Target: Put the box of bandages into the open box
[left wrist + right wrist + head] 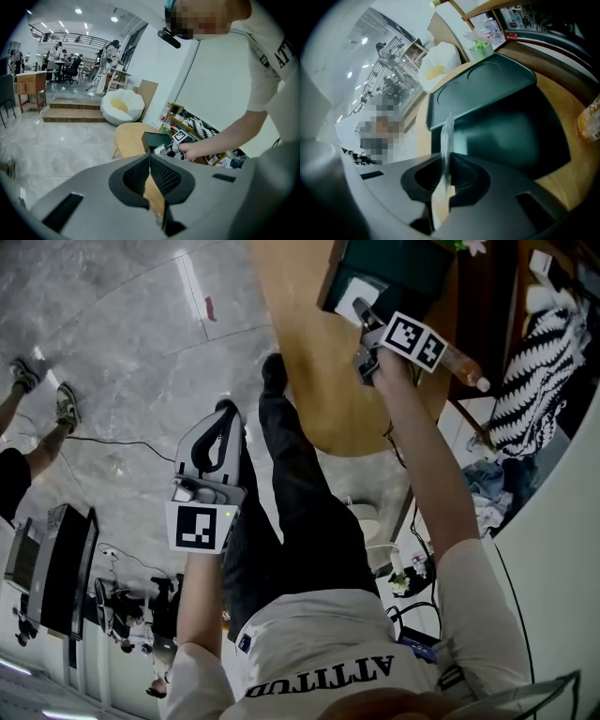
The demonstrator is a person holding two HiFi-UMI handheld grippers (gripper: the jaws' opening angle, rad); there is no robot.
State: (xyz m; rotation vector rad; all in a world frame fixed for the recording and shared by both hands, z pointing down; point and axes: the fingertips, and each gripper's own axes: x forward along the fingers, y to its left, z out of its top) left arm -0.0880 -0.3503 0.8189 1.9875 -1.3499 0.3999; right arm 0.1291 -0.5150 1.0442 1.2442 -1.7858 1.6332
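The dark green open box (398, 268) stands on a round wooden table (309, 362); in the right gripper view its hollow inside (511, 136) lies just ahead, its lid (483, 86) tipped back behind. My right gripper (364, 311) is at the box's near edge, shut on a thin white box of bandages (446, 140), seen edge-on between the pads and as a white patch (349, 302) in the head view. My left gripper (225, 414) hangs low beside the person's leg, away from the table, shut with nothing in it (150, 161).
An orange bottle (461, 365) lies on the table right of the box. Shelves with clutter (197, 129) stand behind the table. A white beanbag (123, 105) and steps sit further off. People and desks fill the far room. Cables cross the grey floor (122, 381).
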